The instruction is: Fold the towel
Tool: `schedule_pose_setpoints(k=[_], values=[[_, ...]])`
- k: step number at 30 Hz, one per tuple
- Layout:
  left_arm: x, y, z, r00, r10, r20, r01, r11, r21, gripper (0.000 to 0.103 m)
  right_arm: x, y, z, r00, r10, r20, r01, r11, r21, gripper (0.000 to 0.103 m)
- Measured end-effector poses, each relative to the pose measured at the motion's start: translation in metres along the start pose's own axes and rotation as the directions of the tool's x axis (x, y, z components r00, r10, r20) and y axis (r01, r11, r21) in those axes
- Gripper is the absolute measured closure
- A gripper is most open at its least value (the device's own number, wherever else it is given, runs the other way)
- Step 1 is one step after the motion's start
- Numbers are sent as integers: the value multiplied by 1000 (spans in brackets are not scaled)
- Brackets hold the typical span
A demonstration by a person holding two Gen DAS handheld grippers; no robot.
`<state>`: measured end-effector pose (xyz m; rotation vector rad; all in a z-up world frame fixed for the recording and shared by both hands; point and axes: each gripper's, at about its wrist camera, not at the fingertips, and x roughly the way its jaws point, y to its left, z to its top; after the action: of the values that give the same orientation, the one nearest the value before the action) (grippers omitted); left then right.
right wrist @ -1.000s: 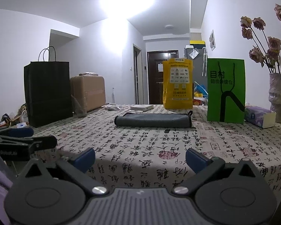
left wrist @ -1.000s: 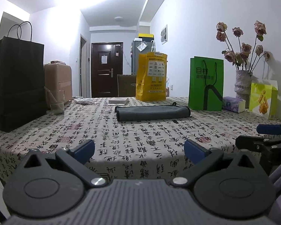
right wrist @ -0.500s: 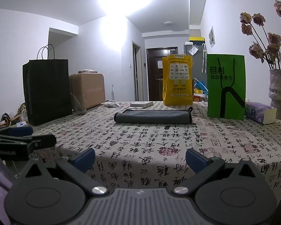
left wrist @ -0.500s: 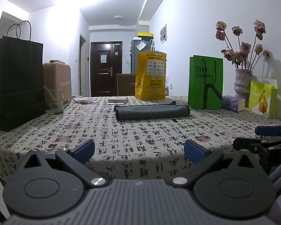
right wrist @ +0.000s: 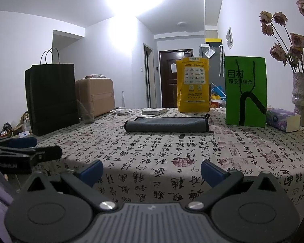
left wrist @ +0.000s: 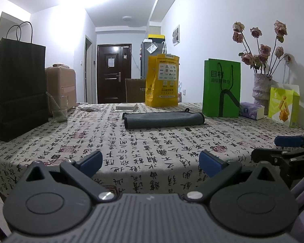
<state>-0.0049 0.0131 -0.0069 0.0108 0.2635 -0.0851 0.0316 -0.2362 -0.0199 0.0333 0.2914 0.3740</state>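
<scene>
Grey microfibre towel w/ dark trim (left wrist: 164, 119) lying flat mid-bench, already doubled over into a long narrow band, rounded fold edge toward the cameras, small hanging loop at its far right corner (right wrist: 207, 115). Looks at least one fold in; layer count impossible to tell from this low angle. Possibly one more fold end-to-end left, or task essentially finished, can't say which from here

Left gripper (left wrist: 151, 161) down at near edge of bench covered w/ cream calligraphy-print cloth (left wrist: 131, 151), blue-padded fingers spread wide apart, nothing between them. Right gripper (right wrist: 152, 171) same story: fingers wide apart, empty, low at near bench edge. Both well apart from towel, neither touching it. Each visible side-on in the other's view, right one (left wrist: 289, 147) at the far right of the left view, left one (right wrist: 20, 147) at the far left of the right view

Around towel but not touching: small dark tag-like bit (right wrist: 181, 136) on cloth just in front, white flat box (right wrist: 154, 111) behind, yellow bag (right wrist: 193, 85), green paper bag (right wrist: 245, 90), tissue pack (right wrist: 283, 119), black paper bag (right wrist: 50, 95), clear glass (left wrist: 59, 111)

If another fold wanted: need to reach across to the short ends, pinch both layers together, bring one end over to the other
</scene>
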Motion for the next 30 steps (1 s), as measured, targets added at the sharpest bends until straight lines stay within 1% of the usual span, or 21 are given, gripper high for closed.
schedule_pose_setpoints(k=[30], values=[[3, -2, -3, 1000, 0, -8, 0, 1000, -2, 0, 2, -1, -1, 1000, 5, -5, -5, 1000, 0, 0]])
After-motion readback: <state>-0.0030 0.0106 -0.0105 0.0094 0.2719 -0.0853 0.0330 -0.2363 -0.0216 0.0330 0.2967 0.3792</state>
